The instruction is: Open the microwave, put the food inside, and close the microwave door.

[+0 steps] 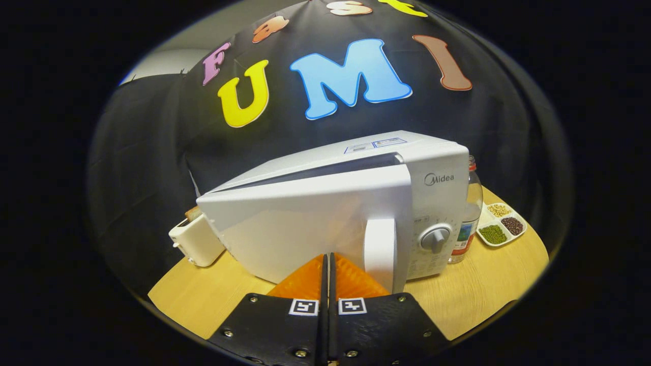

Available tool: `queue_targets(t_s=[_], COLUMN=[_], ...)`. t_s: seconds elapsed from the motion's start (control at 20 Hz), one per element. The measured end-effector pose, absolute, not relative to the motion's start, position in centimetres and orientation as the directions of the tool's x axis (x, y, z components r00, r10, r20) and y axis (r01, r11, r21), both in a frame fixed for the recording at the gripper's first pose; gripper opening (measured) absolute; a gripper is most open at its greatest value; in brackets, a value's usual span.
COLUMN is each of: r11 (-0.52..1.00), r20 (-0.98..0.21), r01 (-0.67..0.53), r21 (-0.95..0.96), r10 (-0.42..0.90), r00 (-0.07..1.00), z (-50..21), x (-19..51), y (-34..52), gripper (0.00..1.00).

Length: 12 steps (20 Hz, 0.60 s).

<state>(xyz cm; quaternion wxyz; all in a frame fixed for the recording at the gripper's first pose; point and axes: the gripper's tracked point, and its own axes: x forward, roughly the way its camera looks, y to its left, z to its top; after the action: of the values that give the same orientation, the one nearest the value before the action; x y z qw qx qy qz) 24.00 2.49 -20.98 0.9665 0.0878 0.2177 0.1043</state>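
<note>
We see the gripper (327,259) with its two fingers pressed together, only a thin slit between them and nothing held; their tips sit right against the front of the microwave door (305,223), just beside the door's handle (380,251). The microwave (356,203), a white box, stands on a round wooden table (483,290). Its door is partly ajar: a dark gap runs along the top edge between door and body, and the door's hinge side stands out toward the toaster. On the control panel, beyond the handle, we note a round grey knob (435,238). A white toaster (196,239) stands on the table just beside the door's far edge, with what looks like a slice of bread (192,212) at its top. On the other side of the microwave stands a clear bottle (470,213) with a red cap, and next to it a white divided dish (501,224) holding green, dark and pale beans in separate compartments.
</note>
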Motion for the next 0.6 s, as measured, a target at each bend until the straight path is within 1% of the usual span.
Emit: queue_targets(t_s=[0.15, 0.35, 0.45, 0.5, 0.6], r11=[0.979, 0.992, 0.997, 0.997, 0.998], r20=[-0.38, -0.351, -0.334, -0.352, -0.349], r01=[-0.146, -0.118, -0.079, -0.067, -0.065], r21=[0.145, 0.05, 0.026, 0.045, 0.021], r10=[0.192, 0.128, 0.083, 0.079, 0.069], r00=[0.905, 0.928, 0.939, 0.933, 0.935], z=[-20.4, -20.4, -20.3, -20.8, -20.5], x=[26.0, 26.4, 27.6, 27.7, 27.2], y=[1.9, 1.6, 1.3, 1.5, 1.4], gripper=[0.0, 0.0, 0.0, 0.0, 0.0])
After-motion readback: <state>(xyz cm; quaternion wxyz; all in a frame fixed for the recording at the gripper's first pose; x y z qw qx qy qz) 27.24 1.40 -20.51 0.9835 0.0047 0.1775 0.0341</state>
